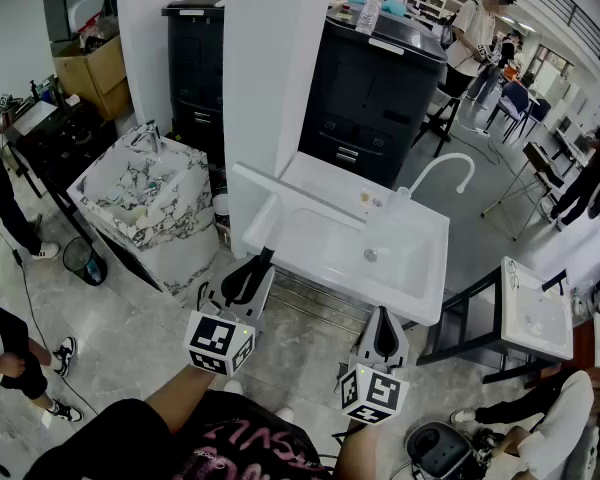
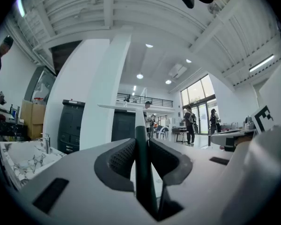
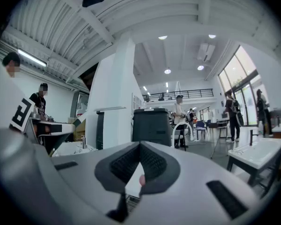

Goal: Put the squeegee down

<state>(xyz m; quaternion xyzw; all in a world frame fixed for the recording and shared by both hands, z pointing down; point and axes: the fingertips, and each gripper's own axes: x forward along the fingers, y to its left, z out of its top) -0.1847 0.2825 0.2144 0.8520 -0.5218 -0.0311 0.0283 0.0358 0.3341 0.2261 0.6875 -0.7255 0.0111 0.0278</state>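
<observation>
- At the near left corner of the white sink (image 1: 435, 268), the left gripper (image 1: 248, 280) is clamped on the squeegee (image 2: 143, 172). The tool is in the air and rests on nothing yet.
- Left gripper view: both ribbed black pads (image 2: 119, 161) press the handle from either side, with no gap showing.
- Key relation: the handle runs straight out along the jaws, away from the person and toward the sink. The sink lies directly ahead of and below this gripper.
- At the far end a pale crossbar sits square to the handle and roughly level. In the head view we cannot separate it surely from the white sink behind it.
- The right gripper (image 3: 139, 145) has its jaws together at the tips and holds nothing. It hangs by the same near edge, further right, and is apart from the squeegee.
- The left hand is therefore the only one placed to do the setting down.
- Materials: the handle is thin, straight, dark and smooth where gripped, and turns pale further out.
- The sink is a glossy, hard rectangle with a rounded basin, a flat rim and a curved white faucet (image 1: 450, 163).
- The floor (image 1: 130, 318) is grey polished tile.
- Judgement: the flat left rim is the closest place to set it. We would tip the handle down until the crossbar lies flat, then part the jaws.
- Risk, as we judge it: the smooth rim could let the slim handle slide off toward the floor.
</observation>
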